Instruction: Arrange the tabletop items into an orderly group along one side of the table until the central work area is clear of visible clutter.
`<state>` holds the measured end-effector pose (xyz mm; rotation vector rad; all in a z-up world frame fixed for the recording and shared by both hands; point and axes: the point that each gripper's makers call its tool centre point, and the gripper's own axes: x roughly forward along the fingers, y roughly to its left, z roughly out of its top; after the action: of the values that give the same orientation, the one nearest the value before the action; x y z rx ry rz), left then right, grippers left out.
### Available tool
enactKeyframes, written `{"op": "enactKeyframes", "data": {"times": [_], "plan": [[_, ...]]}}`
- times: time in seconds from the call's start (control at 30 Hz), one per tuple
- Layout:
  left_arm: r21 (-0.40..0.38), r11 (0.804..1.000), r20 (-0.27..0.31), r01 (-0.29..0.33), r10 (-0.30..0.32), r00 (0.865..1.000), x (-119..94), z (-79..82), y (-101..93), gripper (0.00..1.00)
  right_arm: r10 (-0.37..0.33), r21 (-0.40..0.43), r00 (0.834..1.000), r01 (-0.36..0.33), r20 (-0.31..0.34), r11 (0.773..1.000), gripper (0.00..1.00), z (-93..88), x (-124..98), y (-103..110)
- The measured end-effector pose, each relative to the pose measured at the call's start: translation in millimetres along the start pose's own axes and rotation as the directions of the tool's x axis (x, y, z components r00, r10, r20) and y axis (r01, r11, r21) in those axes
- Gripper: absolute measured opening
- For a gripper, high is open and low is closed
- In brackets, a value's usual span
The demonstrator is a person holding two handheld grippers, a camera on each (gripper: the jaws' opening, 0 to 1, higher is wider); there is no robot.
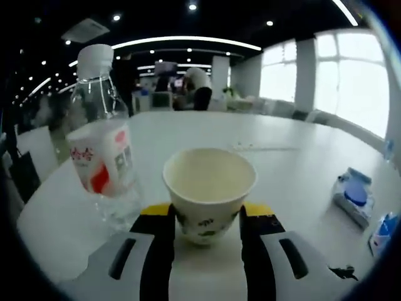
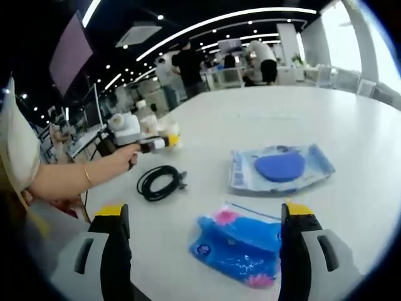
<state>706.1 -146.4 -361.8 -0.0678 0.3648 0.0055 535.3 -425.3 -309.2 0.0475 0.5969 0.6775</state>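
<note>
White counter [image 1: 301,163] in a lit office; my left hand-held gripper [image 1: 205,226] clamps the paper cup [image 1: 208,191] beside a water bottle [image 1: 103,150]; my right hand-held gripper [image 2: 203,241] gapes wide (nothing held) over a blue packet [image 2: 241,241], black cable [image 2: 160,182] near

Water bottle [image 1: 100,144] crowds the cup's [image 1: 208,191] left; bare table [image 1: 294,169] lies open to its right

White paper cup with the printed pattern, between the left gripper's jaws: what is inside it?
The white paper cup shows a bare cream inner wall; nothing visible inside. Its rim hides the bottom.
</note>
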Motion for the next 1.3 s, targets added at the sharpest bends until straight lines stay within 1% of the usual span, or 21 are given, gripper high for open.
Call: {"op": "enactKeyframes", "data": {"times": [0.13,0.3,0.37,0.43,0.6,0.67,0.7,0.73,0.8,0.87,0.9,0.93,1.03,1.07,1.1,1.2,1.3], "plan": [[0.014,1.0,0.006,0.002,-0.002,1.0,1,0.6,0.8,0.39,0.006,0.0,1.0,-0.006,-0.011,1.0,0.99,-2.4,1,1],[0.013,1.0,-0.002,-0.001,0.001,1.0,-1,-1.6,1.5,0.39,0.015,0.002,1.0,-0.015,-0.019,1.0,0.99,-3.9,1,4],[0.011,1.0,-0.003,-0.012,0.012,1.0,-2,-2.3,3.5,0.43,0.015,-0.001,1.0,-0.015,-0.021,1.0,0.99,-4.3,1,4],[-0.019,1.0,0.011,-0.008,0.008,1.0,-5,0.8,4.0,0.46,0.015,-0.004,1.0,-0.015,-0.021,1.0,0.99,-4.3,1,5],[-0.01,1.0,0.016,0.013,-0.013,1.0,-14,8.7,0.7,0.5,0.011,0.007,1.0,-0.011,-0.004,1.0,1.0,-0.4,-1,3],[-0.012,0.999,0.015,0.035,-0.034,0.999,-19,12.3,-3.3,0.5,0.005,0.018,1.0,-0.006,0.007,1.0,1.0,2.1,-1,1],[-0.024,0.998,0.015,0.05,-0.049,0.999,-24,14.7,-6.4,0.51,-0.008,0.013,1.0,0.008,0.005,1.0,1.0,2.1,-1,-3],[-0.016,0.998,0.013,0.058,-0.058,0.998,-28,15.9,-8.1,0.52,-0.013,0.012,1.0,0.013,0.003,1.0,1.0,1.6,-2,-4],[0.001,0.998,0.017,0.064,-0.064,0.998,-36,19.8,-9.3,0.55,-0.013,0.027,1.0,0.013,0.009,1.0,1.0,2.6,-3,-5],[0.011,0.996,0.008,0.084,-0.084,0.996,-42,21.4,-11.4,0.57,-0.008,0.038,1.0,0.007,0.019,0.999,1.0,4.6,-4,-5],[0.014,0.997,0.004,0.082,-0.082,0.997,-44,22.2,-11.1,0.6,-0.005,0.041,1.0,0.005,0.023,0.999,1.0,5.5,-5,-4],[0.013,0.995,-0.01,0.1,-0.1,0.995,-48,23.1,-13.8,0.63,-0.005,0.043,1.0,0.004,0.027,0.999,1.0,6.8,-5,-4],[0.005,0.994,-0.001,0.105,-0.105,0.994,-55,27.7,-15.1,0.73,-0.008,0.042,0.999,0.006,0.039,0.999,1.0,10.7,-6,-6],[0.005,0.995,-0.004,0.104,-0.104,0.995,-58,27.6,-15.2,0.76,-0.004,0.043,0.999,0.002,0.049,0.999,1.0,15.2,-8,-8],[0.011,0.994,-0.025,0.104,-0.104,0.994,-62,25.6,-15.5,0.77,0.001,0.04,0.999,-0.003,0.053,0.999,1.0,17.5,-8,-8],[0.034,0.993,-0.03,0.116,-0.115,0.993,-73,28.2,-18.4,0.79,0.006,0.017,0.998,-0.007,0.064,1.0,1.0,25.3,-11,-10],[0.039,0.992,-0.028,0.121,-0.12,0.992,-84,32.2,-20.1,0.84,0.013,-0.017,0.998,-0.012,0.058,1.0,1.0,29.6,-13,-11]]}}
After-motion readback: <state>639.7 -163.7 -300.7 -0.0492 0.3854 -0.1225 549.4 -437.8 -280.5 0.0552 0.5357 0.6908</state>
